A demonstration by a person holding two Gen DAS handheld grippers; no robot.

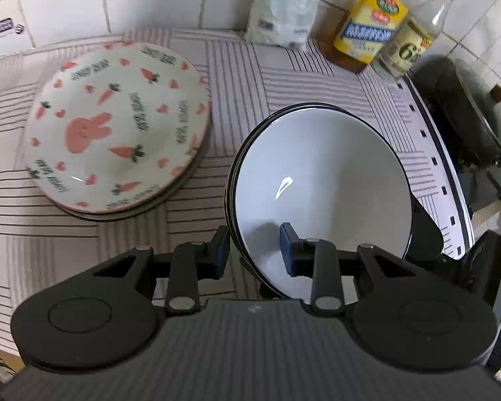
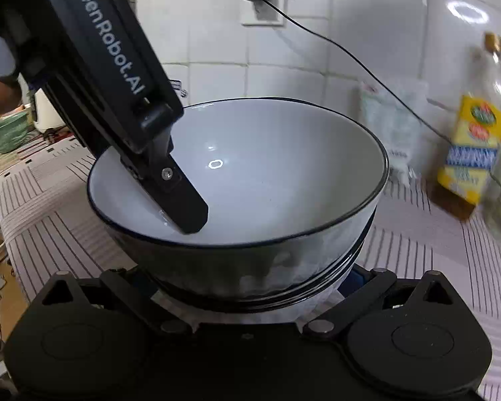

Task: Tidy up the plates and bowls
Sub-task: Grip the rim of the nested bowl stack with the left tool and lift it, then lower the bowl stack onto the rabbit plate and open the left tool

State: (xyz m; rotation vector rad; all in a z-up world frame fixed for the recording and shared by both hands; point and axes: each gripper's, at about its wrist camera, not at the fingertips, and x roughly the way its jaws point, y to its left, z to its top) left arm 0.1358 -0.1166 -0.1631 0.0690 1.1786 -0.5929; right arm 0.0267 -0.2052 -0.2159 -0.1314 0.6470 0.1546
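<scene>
A stack of white bowls [image 1: 320, 173] with black rims is tilted over the striped tablecloth. My left gripper [image 1: 254, 249] is shut on the near wall of the top bowl, one finger inside and one outside; its inner finger [image 2: 183, 200] shows in the right wrist view. My right gripper [image 2: 247, 280] clasps the lowest bowl [image 2: 284, 267] of the stack from both sides, its fingertips mostly hidden behind the bowl. Part of that gripper [image 1: 424, 230] shows at the stack's right side. Plates with a rabbit and carrot pattern [image 1: 117, 127] lie stacked to the left.
Against the tiled wall stand a white bag [image 1: 280, 10], a yellow-labelled oil bottle [image 1: 367, 30] and a clear bottle [image 1: 414, 40]. A dark lidded pan [image 1: 474, 117] sits at the right. A green bowl [image 2: 8, 133] stands far left. A black cable [image 2: 350, 56] hangs across the wall.
</scene>
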